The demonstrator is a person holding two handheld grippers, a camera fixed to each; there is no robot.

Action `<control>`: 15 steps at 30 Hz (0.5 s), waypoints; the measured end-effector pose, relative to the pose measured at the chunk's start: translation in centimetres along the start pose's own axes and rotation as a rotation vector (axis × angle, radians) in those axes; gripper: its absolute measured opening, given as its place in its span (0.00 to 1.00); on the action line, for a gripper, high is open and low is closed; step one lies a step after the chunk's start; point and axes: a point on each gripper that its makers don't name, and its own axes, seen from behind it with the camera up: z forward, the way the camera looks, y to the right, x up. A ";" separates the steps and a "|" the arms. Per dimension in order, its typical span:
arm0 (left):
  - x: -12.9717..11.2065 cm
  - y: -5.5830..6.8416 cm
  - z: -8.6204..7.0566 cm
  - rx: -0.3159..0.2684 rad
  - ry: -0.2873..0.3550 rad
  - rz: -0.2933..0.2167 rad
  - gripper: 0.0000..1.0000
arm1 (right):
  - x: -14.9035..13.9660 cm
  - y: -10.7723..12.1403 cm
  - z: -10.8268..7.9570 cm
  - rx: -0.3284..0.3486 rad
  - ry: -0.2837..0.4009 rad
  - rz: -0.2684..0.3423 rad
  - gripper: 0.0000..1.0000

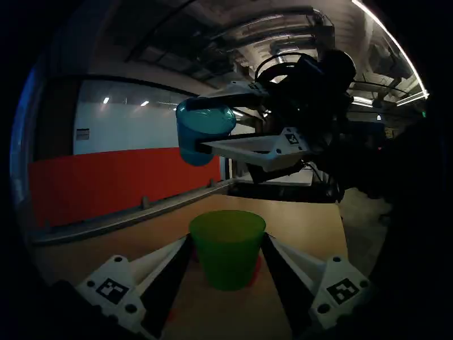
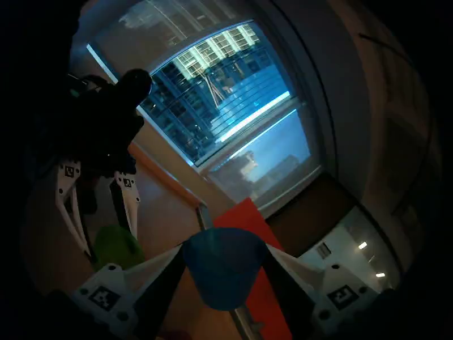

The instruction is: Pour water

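A green cup (image 1: 227,248) stands upright on the wooden table (image 1: 294,218), and my left gripper (image 1: 227,258) is shut on it, a finger on each side. Above and beyond it, my right gripper (image 1: 218,127) holds a blue cup (image 1: 203,131) in the air, tipped a little. In the right gripper view the blue cup (image 2: 224,273) sits between the fingers of my right gripper (image 2: 225,277), shut on it, while the green cup (image 2: 117,246) shows lower left inside the left gripper (image 2: 107,226). No water is visible.
A red wall panel (image 1: 119,181) and a ledge run along the table's far left side. A large window (image 2: 226,107) looks out on buildings. The table edge falls off to the right, with floor beyond it.
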 end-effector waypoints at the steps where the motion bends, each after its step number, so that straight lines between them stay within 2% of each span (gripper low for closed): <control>1: 0.0 -0.1 0.1 0.001 0.001 -0.002 0.85 | 0.0 0.1 0.1 -0.001 -0.002 -0.010 0.91; 15: 0.8 -1.1 0.8 0.006 0.013 -0.010 0.85 | -0.3 1.1 0.9 -0.011 -0.025 -0.120 0.91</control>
